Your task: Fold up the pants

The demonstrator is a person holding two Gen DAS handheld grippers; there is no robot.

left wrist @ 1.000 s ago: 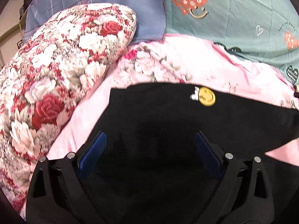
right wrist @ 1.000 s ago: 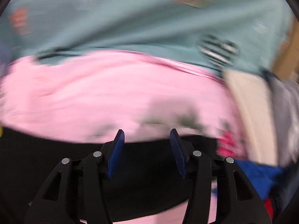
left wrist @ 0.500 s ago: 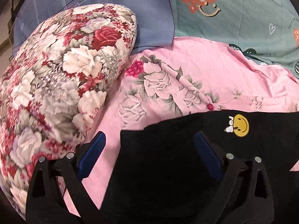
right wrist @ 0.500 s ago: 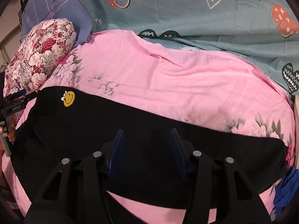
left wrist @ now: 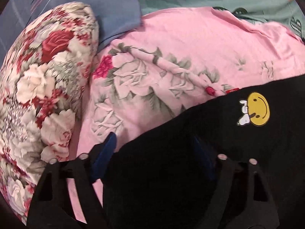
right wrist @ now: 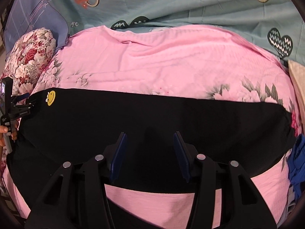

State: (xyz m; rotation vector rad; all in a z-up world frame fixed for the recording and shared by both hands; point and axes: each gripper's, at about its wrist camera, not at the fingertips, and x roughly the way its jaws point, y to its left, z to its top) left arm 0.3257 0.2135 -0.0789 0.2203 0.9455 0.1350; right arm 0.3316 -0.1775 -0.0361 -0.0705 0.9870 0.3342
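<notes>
Since 1 s ago both cams have swung: L view now shows the pants' corner under the fingers instead of solid black cloth, and R view, blurred then, is sharp.

Going L to R. Floral pillow (left wrist: 43, 99), plump, red-and-white roses, lies at far L, beside the pink bedspread (left wrist: 190, 43), soft, lightly creased, w/ pale flower print. Left gripper (left wrist: 154, 143) has its fingers wide but closing; the L blue pad sits over pink cloth just off the garment's edge, the R pad over black fabric, so the corner edge lies between them, not yet pinched as far as I can tell. Black pants (right wrist: 152, 118) lie flat on the bed, a matte, limp band w/ long axis running L–R across the R view; smiley patch (right wrist: 51, 97), yellow, round, marks the L end. Right gripper (right wrist: 149, 145) hangs over the pants' near middle, fingers about half apart, nothing clamped, cloth only below them. Far R: blue cloth (right wrist: 297, 164) bunched at the bed's edge, teal heart-print sheet (right wrist: 190, 3) behind.

Key relation: the patch-end corner lies right at the L fingers, so L hand is nearer that end; the other end lies well to the R of the R fingers. Likely a lengthwise fold, L end carried toward R.
</notes>
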